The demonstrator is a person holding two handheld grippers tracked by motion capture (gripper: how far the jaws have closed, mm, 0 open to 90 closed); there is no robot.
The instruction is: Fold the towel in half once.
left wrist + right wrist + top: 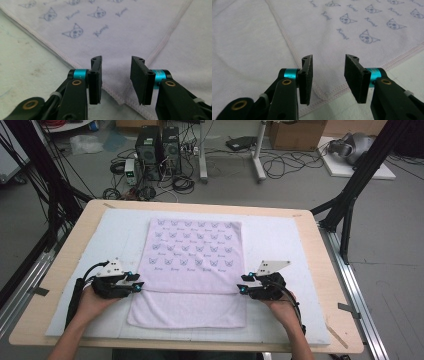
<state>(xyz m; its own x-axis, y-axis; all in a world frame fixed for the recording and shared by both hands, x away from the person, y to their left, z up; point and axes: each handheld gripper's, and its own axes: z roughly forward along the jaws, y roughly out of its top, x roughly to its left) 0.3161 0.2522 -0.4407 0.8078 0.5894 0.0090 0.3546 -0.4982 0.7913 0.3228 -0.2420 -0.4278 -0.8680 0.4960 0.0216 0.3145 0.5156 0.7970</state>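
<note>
**Observer:** Where does the cloth sit, and where are you on it?

**Operator:** The printed towel [192, 270] lies flat on the white mat [280, 240] in the middle of the table [75, 240], its near part showing the plain side. I have my left gripper [136, 285] at the towel's left edge and my right gripper [243, 286] at its right edge, both at the line where the printed layer ends.

**Observer:** Are you holding it?

**Operator:** No. On both, the jaws stand apart with a corner of the printed layer between them, and the pads aren't pressing yet.

**Observer:** How will it handle?

**Operator:** I judge it light, soft and limp: it will sag and drape, not slide stiffly. I'd pinch the stitched hem [110, 87] at each corner, where the cloth is thickest, and take one layer only.
</note>
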